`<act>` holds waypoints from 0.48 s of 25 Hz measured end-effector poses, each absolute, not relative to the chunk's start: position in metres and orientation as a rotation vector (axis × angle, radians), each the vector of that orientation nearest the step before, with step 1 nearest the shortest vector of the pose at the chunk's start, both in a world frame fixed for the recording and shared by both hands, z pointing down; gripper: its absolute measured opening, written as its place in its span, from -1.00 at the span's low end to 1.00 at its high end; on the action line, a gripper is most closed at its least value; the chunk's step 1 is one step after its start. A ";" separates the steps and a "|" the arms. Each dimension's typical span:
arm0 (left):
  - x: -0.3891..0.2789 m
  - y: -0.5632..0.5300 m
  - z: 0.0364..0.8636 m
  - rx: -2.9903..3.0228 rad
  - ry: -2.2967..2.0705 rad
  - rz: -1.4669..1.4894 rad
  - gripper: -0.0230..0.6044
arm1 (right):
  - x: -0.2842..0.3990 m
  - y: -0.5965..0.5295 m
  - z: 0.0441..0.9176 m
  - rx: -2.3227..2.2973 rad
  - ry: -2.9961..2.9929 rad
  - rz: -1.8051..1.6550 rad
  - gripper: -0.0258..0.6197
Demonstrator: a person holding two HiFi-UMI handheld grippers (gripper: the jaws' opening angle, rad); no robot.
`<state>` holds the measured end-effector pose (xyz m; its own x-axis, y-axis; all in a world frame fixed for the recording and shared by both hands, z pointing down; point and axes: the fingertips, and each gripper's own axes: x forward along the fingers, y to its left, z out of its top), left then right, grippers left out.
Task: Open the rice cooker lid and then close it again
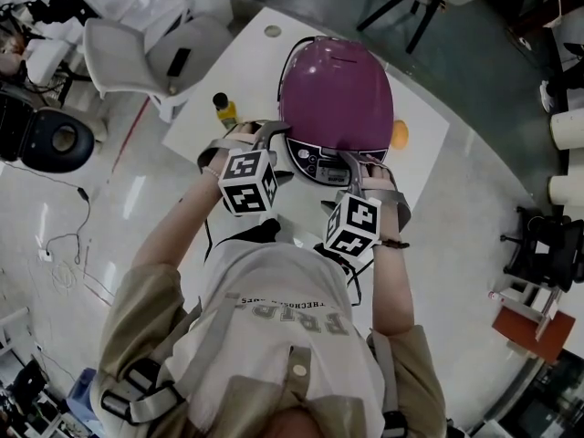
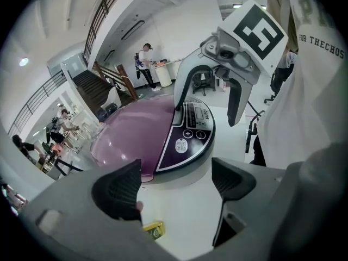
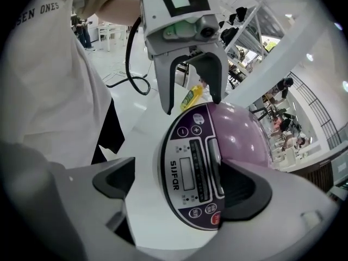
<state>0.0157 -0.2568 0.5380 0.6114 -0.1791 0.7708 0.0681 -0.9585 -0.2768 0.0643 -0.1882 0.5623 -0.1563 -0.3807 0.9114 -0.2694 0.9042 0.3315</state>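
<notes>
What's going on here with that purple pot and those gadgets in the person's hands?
A person stands at a white table with a gripper in each hand, both at the front of a purple rice cooker. Its lid is shut. The right gripper has its jaws apart around the control panel. The left gripper is open and empty, close by the cooker's front.

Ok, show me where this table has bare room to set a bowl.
Bare table lies right of the orange object, out to the edge, and left of the yellow bottle. It is crowded in front of the rice cooker, where the left gripper and right gripper sit.
</notes>
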 end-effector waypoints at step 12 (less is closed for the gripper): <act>0.019 -0.254 0.531 -2.533 0.087 -1.268 0.41 | 0.066 -0.187 0.565 0.537 -1.685 -0.073 0.52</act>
<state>0.0194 -0.2542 0.5311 0.6070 -0.1889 0.7719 0.0817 -0.9514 -0.2970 0.0663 -0.1874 0.5651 -0.0878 -0.3865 0.9181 -0.3053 0.8877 0.3445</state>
